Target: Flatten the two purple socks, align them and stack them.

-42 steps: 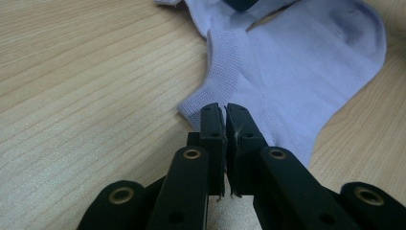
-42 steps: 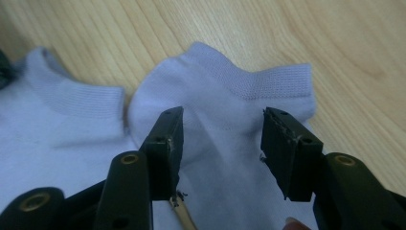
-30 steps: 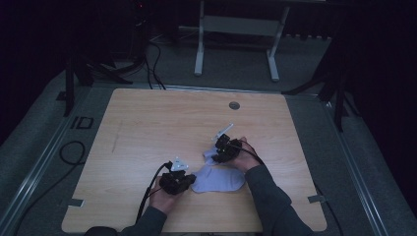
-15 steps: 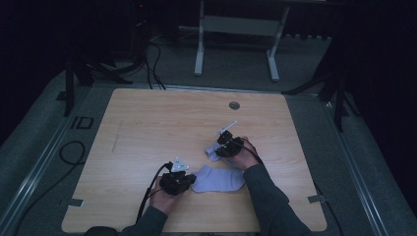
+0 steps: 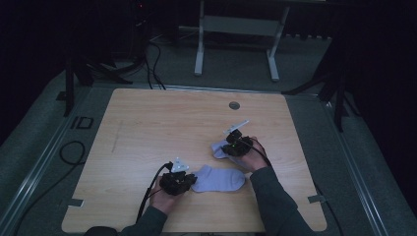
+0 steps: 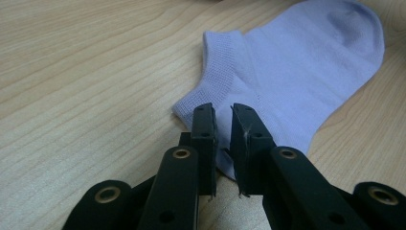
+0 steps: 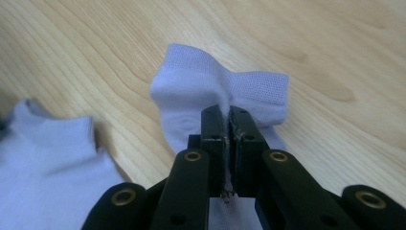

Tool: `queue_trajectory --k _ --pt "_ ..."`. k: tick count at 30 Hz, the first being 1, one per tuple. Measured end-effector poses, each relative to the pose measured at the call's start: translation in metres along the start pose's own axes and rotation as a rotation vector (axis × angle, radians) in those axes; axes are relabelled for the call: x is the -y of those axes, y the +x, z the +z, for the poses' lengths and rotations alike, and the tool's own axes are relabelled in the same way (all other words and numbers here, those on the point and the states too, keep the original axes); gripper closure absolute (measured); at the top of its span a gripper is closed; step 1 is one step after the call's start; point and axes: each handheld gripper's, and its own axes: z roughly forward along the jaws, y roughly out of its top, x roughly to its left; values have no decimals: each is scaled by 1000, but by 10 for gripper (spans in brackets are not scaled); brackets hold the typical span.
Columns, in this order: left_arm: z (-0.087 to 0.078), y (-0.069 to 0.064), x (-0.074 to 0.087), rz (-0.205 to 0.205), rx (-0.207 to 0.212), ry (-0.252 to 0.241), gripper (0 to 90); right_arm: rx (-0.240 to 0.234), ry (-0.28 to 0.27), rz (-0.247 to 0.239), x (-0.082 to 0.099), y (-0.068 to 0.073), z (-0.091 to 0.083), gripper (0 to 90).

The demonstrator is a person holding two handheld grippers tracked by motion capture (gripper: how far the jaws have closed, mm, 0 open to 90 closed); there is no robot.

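A pale lilac ankle sock (image 5: 219, 179) lies flat near the table's front middle. My left gripper (image 5: 192, 184) sits at its cuff end. In the left gripper view the sock (image 6: 297, 62) spreads ahead, and the left gripper (image 6: 222, 120) has just been opening: a narrow gap shows between the jaws, with the sock's edge lying in it unpressed. To the right, my right gripper (image 5: 228, 147) is shut on a second lilac sock (image 5: 220, 149), having closed within the last second. In the right gripper view that bunched sock (image 7: 191, 91) is pinched in the right gripper (image 7: 226, 117); the first sock (image 7: 43, 163) lies at the lower left.
The wooden table (image 5: 147, 128) has a round grommet hole (image 5: 234, 105) near its far edge. Beyond it stands a white metal frame (image 5: 199, 49) on the dark floor. Cables (image 5: 69, 152) run along the floor at the left.
The right gripper closed on the second sock and drew it up and to the right, away from the flat sock. The left hand stayed put, and its jaws parted slightly.
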Motion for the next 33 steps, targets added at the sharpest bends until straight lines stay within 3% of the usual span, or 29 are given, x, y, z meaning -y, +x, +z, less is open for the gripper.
queue_trajectory --k 17,33 --pt "-6 2 -1 10 -6 -26 777 54 -128 2 22 -8 -62 858" --pt "-5 0 -1 16 -7 -16 775 33 -243 -27 34 5 -102 855"
